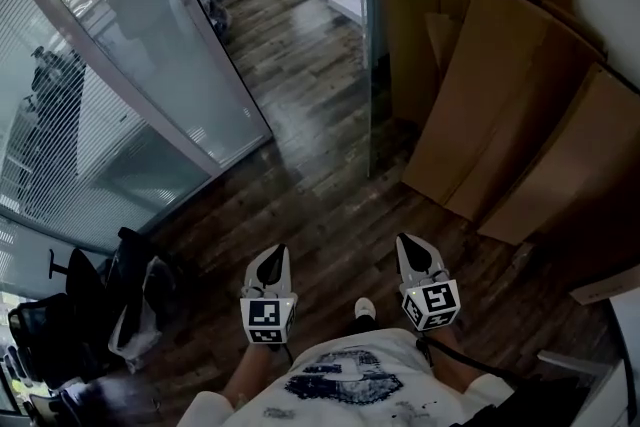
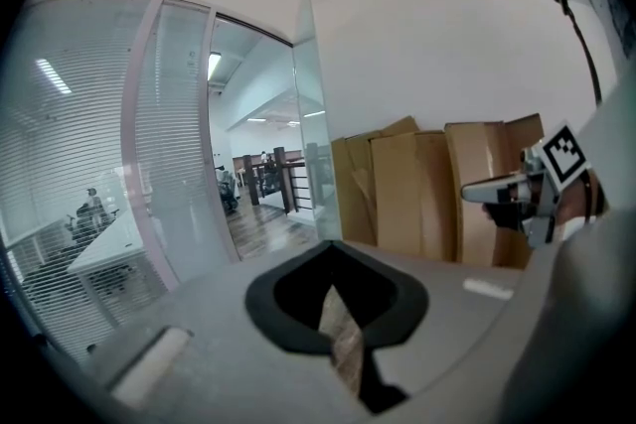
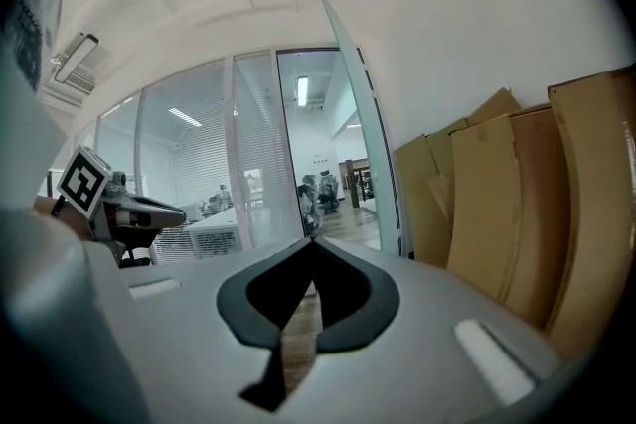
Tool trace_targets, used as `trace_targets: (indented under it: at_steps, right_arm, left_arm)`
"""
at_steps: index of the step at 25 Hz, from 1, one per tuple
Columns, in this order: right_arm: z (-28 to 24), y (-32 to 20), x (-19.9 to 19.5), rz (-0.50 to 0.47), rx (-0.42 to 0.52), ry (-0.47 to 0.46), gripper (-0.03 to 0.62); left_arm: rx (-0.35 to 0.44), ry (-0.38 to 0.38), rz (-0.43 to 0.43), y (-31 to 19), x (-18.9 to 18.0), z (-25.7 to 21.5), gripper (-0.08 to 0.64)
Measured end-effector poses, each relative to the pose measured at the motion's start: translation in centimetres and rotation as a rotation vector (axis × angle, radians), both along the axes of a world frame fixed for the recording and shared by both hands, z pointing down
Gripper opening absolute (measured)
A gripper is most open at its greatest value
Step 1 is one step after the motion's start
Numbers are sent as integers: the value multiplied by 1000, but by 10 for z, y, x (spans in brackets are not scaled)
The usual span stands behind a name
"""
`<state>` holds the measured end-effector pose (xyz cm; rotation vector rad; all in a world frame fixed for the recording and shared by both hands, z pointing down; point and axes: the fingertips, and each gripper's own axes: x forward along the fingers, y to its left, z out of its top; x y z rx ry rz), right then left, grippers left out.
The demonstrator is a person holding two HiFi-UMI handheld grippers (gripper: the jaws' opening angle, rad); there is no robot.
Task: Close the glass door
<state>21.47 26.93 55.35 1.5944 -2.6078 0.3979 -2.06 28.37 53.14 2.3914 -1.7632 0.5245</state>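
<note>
Jaws pressed together on both tools, nothing between them. Left gripper and right gripper point forward side by side, well short of the tall brown cardboard sheets. Clear frameless glass door stands swung open just left of that cardboard, edge-on to me, its face running straight away. Door's edge lies ahead, well apart, nearer my right gripper, so I'd reckon that one leads.
</note>
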Motion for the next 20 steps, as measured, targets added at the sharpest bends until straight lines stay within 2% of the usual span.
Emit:
trace_targets:
  at_steps: [6,12,20]
  right_arm:
    - [0,-19,10,-22,9,-5,8]
    - [4,-28,10,-26,-6,-7,8]
    - [14,-62,8,-1,-27,11,8]
  left_arm:
    - [24,-24,-17,-13,5,4,3]
    - [15,-19,-25,-22,3,9,3]
    - [-11,3,5,-67,4,25,3]
